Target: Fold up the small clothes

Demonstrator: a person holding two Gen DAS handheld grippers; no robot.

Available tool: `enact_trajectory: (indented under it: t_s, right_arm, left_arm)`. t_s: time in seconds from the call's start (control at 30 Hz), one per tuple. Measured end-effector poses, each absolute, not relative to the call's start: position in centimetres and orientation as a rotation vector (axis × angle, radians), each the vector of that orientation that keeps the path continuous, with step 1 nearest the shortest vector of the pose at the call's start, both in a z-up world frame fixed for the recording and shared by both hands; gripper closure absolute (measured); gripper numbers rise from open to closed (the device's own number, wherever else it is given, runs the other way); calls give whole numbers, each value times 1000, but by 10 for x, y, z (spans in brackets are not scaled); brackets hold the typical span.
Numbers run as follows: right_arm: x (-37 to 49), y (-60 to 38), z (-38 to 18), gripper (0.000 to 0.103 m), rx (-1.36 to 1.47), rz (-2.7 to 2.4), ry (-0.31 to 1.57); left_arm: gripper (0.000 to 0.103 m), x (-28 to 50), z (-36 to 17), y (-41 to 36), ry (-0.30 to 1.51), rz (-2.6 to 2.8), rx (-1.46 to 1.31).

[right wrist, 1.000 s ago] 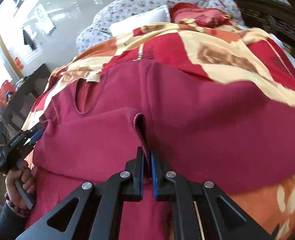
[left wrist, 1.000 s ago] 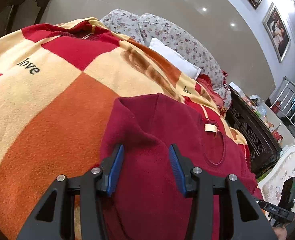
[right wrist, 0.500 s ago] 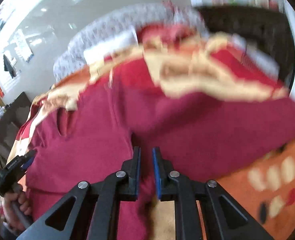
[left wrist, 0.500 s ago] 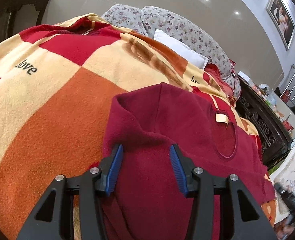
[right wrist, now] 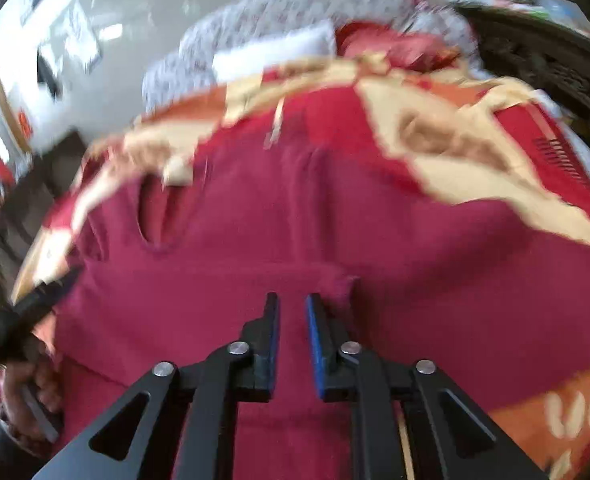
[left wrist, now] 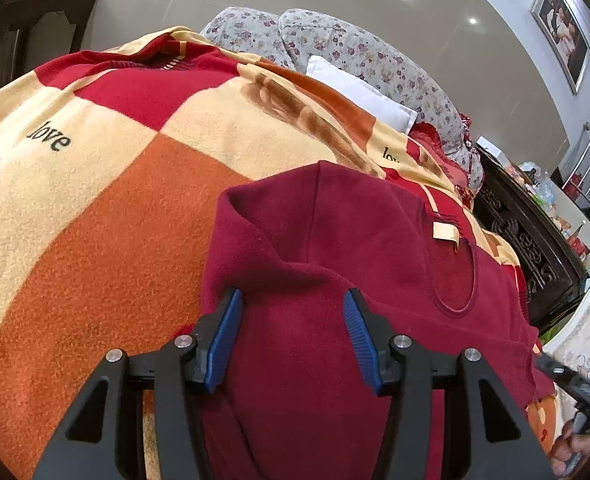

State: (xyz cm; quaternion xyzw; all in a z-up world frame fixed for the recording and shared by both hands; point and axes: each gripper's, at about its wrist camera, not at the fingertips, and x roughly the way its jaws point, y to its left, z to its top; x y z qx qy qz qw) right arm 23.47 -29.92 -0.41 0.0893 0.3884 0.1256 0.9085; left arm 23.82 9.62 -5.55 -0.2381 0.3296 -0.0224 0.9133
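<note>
Both grippers hover over the maroon sweater (left wrist: 335, 248) on the blanket (left wrist: 95, 220): left gripper (left wrist: 291, 304) spread wide; right gripper (right wrist: 293, 312), blurred, seemingly slightly parted, empty.

The top (left wrist: 327, 240) was plain dark red; the blanket (left wrist: 95, 208) was checked in cream, orange and red; the pillows (left wrist: 355, 52) were grey with small flowers.
</note>
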Motion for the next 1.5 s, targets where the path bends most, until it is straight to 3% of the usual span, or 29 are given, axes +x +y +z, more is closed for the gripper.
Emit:
enact_trajectory:
  t_s: [0.03, 0.07, 0.1, 0.3, 0.47, 0.53, 0.77, 0.97, 1.03, 1.23, 1.5]
  right_arm:
    - [225, -315, 2, 26, 199, 229, 770]
    - [215, -334, 7, 14, 212, 180, 742]
    - [201, -366, 11, 10, 227, 95, 699]
    - [167, -564, 10, 13, 508, -250, 672]
    - [159, -672, -20, 20, 863, -267, 698]
    - [166, -684, -37, 27, 945, -235, 739]
    - [182, -692, -84, 34, 1134, -181, 693]
    - [173, -707, -80, 75, 1127, -206, 619]
    - [170, -704, -72, 93, 1085, -212, 606]
    - [169, -652, -11, 95, 852, -148, 527]
    - [183, -458, 65, 95, 640, 239, 515]
  left_arm:
    - [50, 238, -55, 96, 678, -48, -491]
    - [49, 239, -55, 95, 678, -50, -489]
    - [48, 239, -55, 95, 678, -50, -486]
    - [43, 239, -54, 94, 677, -56, -471]
    - [40, 238, -53, 94, 679, -55, -462]
    - [40, 238, -53, 94, 680, -58, -463]
    - [40, 238, -53, 94, 681, -56, -460]
    - [39, 239, -53, 94, 683, -55, -458]
    - [39, 239, -53, 94, 683, -54, -458]
    - [34, 234, -48, 91, 665, -38, -424]
    - [22, 209, -5, 51, 633, -214, -357]
